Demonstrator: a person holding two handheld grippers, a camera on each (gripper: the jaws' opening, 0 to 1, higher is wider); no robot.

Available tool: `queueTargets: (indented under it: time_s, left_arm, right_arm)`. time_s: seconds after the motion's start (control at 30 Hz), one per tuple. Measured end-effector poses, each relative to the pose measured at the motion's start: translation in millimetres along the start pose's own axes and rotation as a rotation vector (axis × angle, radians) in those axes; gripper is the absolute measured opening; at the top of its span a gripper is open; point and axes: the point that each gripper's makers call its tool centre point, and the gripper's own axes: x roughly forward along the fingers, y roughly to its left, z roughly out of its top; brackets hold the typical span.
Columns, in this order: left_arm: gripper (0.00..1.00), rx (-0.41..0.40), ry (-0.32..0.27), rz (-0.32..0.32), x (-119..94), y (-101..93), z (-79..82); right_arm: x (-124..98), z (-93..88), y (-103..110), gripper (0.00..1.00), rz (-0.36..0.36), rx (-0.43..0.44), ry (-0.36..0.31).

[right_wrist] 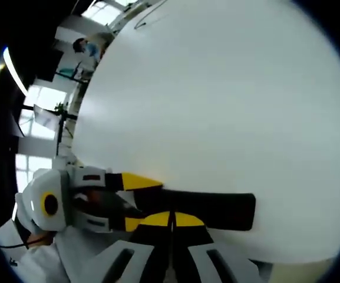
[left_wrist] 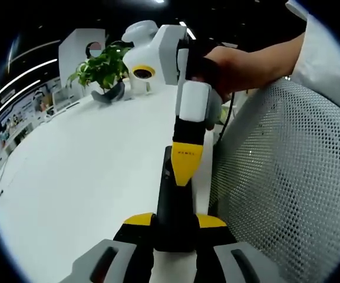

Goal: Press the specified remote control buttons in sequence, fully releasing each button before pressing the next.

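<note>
In the left gripper view, the left claw (left_wrist: 174, 227) has its yellow-tipped jaws closed on the near end of the remote control (left_wrist: 174, 203), a slim, matte black bar running straight ahead between them. The smooth white worktop (left_wrist: 81, 171) spreads to the left of this claw. Ahead, the right claw (left_wrist: 187, 168) comes down on the remote's far half, its yellow tip touching the top face (whether a button is depressed cannot be told). A hand (left_wrist: 228, 68) grips its glossy white body. A leafy potted plant (left_wrist: 105, 68) stands far ahead; a white mesh chair back (left_wrist: 287, 177) lies to the right.

In the right gripper view, the right claw (right_wrist: 171, 219) has its jaws together, touching the remote (right_wrist: 217, 209), which lies crosswise.
</note>
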Motion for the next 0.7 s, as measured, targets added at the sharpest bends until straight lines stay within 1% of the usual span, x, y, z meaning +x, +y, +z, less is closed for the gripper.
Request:
queueTargets:
  time_s: [0.1, 0.17, 0.27, 0.4, 0.47, 0.7]
  left_arm:
    - [0.25, 0.002, 0.0, -0.002, -0.1, -1.1, 0.4]
    - [0.25, 0.006, -0.001, -0.004, 0.6, -1.6, 0.6]
    - [0.25, 0.004, -0.001, -0.004, 1.0, -1.1, 0.4]
    - [0.25, 0.002, -0.002, -0.004, 1.2, -1.0, 0.3]
    - [0.25, 0.002, -0.002, -0.004, 1.1, -1.1, 0.6]
    - [0.25, 0.004, -0.002, -0.006, 0.6, -1.6, 0.8]
  right_arm:
    - [2.1, 0.2, -0.4, 0.0, 0.008, 0.011, 0.002]
    - [4.2, -1.4, -0.7, 0.0, -0.005, 0.0, 0.016]
    - [4.7, -1.4, 1.1, 0.0, -0.007, -0.021, 0.015]
    - [4.4, -1.1, 0.5, 0.0, -0.005, -0.018, 0.017]
    - [4.9, 1.9, 1.6, 0.0, 0.003, -0.021, -0.003]
    - [5.7, 1.2, 2.0, 0.0, 0.002, -0.018, -0.003]
